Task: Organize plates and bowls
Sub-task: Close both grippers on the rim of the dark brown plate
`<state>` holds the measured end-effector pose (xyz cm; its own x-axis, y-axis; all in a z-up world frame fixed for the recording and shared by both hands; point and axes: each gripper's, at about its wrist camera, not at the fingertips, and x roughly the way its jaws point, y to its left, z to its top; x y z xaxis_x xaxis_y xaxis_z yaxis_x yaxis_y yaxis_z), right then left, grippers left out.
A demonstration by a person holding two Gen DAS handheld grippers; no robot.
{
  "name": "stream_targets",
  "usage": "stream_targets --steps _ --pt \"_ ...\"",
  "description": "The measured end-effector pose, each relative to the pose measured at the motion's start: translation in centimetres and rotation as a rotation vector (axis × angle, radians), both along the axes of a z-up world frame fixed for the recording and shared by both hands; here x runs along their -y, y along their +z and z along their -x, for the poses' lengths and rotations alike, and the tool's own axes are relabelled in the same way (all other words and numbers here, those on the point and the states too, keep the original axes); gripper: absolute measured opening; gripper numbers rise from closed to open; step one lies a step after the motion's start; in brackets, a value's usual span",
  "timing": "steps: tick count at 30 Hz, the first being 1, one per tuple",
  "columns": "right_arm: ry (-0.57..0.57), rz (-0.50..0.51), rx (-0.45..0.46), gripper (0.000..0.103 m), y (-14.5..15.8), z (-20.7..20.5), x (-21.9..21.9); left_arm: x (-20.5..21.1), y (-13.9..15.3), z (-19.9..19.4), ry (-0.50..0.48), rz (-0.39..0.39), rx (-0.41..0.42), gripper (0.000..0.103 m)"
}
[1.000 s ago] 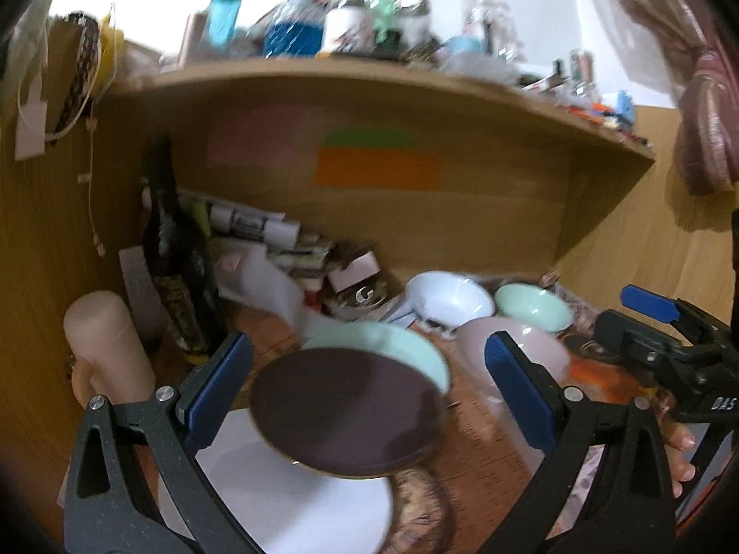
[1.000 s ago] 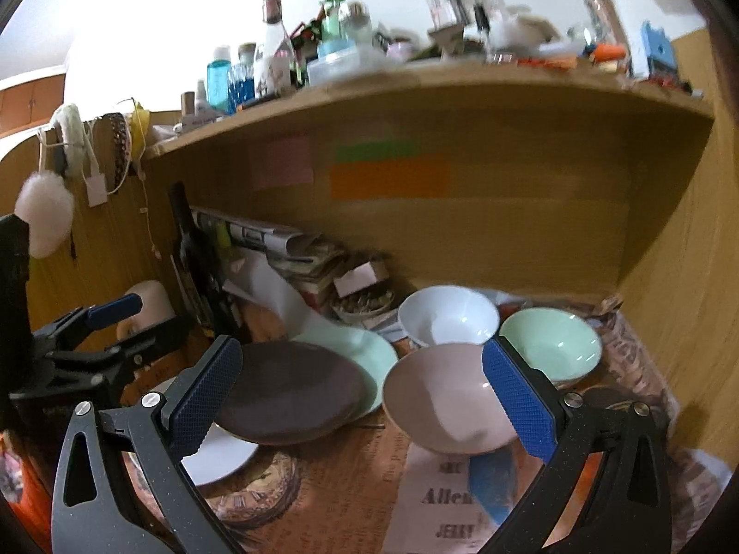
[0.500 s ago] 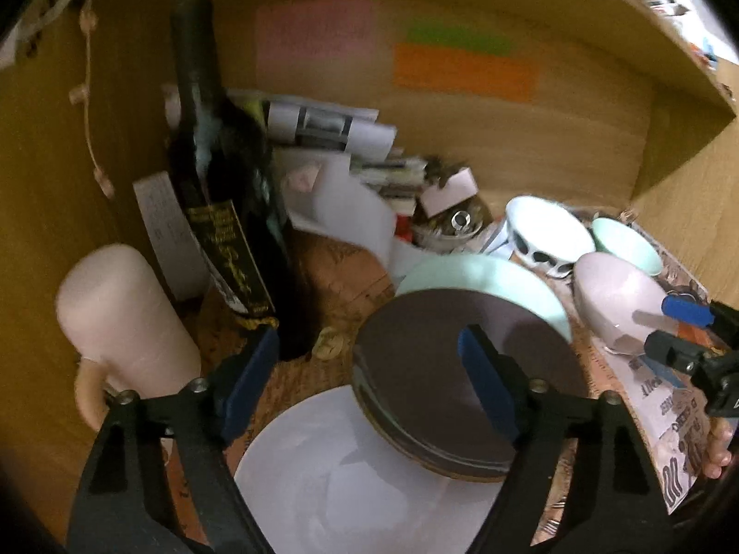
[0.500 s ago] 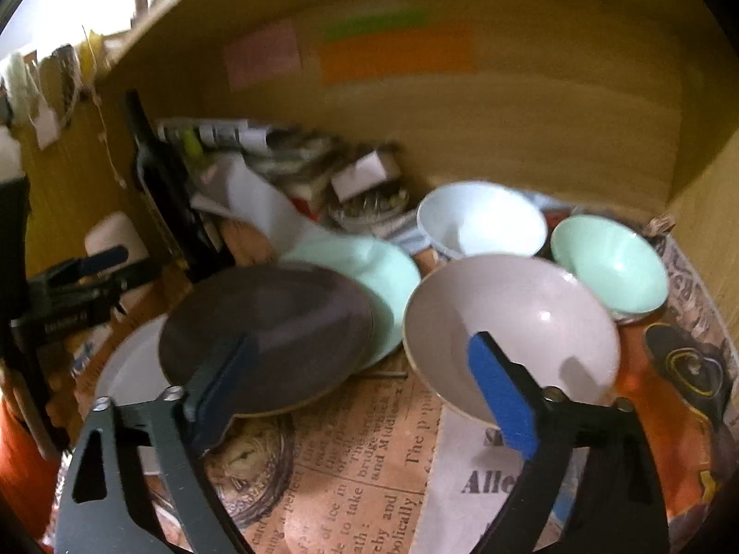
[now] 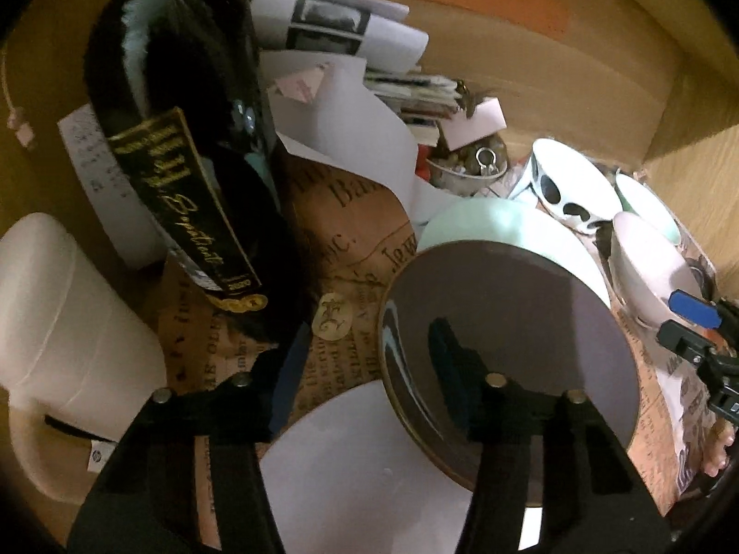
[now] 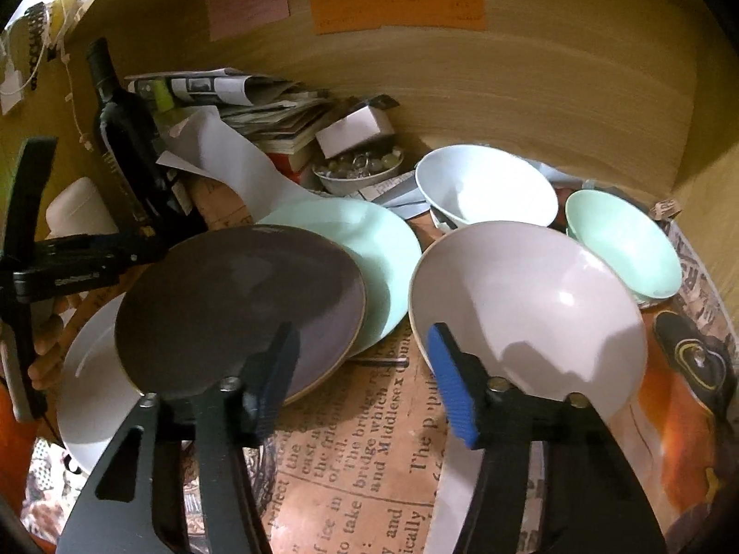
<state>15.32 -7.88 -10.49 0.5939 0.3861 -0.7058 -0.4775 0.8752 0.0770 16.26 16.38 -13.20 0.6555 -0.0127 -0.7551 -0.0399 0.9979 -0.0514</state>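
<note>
A dark brown plate (image 5: 508, 323) (image 6: 240, 295) lies stacked on a mint plate (image 5: 499, 221) (image 6: 369, 240) and overlaps a white plate (image 5: 369, 461) (image 6: 87, 369). My left gripper (image 5: 367, 369) straddles the dark plate's left rim. Its jaws are closing, and neither pad presses on the rim. A pink bowl (image 6: 531, 304) sits to the right, with a white bowl (image 6: 485, 184) and a mint bowl (image 6: 623, 249) behind it. My right gripper (image 6: 362, 378) hangs over the newspaper between the dark plate and the pink bowl, jaws closing. Its right pad is at the pink bowl's near-left rim.
A dark wine bottle (image 5: 184, 161) (image 6: 124, 129) and a pale cylinder (image 5: 60, 323) stand at the left. Stacked papers (image 6: 258, 101) and a small dish of trinkets (image 6: 355, 171) crowd the back. Newspaper (image 6: 369, 452) covers the desk. A wooden wall (image 6: 508, 69) closes the rear.
Both grippers have dropped and tilted down towards the dishes, and both pairs of jaws have narrowed. The left one has come in over the dark plate's rim.
</note>
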Motion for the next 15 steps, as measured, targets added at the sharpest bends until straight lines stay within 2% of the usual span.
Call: stream_targets --steps 6,8,10,15 --pt "0.049 0.001 -0.048 0.049 -0.4 0.1 -1.7 -0.1 -0.7 -0.8 -0.034 0.016 -0.032 0.043" --pt "0.049 0.005 -0.079 0.046 -1.0 -0.3 -2.2 -0.1 -1.0 -1.1 -0.041 0.018 -0.04 0.04" --pt "0.042 0.017 -0.125 0.037 -1.7 -0.8 -2.5 0.0 -1.3 -1.3 -0.055 0.028 -0.054 0.036" --pt "0.023 0.002 -0.191 0.034 -2.8 -2.0 -2.6 0.1 -1.7 -1.4 -0.079 0.028 -0.07 0.028"
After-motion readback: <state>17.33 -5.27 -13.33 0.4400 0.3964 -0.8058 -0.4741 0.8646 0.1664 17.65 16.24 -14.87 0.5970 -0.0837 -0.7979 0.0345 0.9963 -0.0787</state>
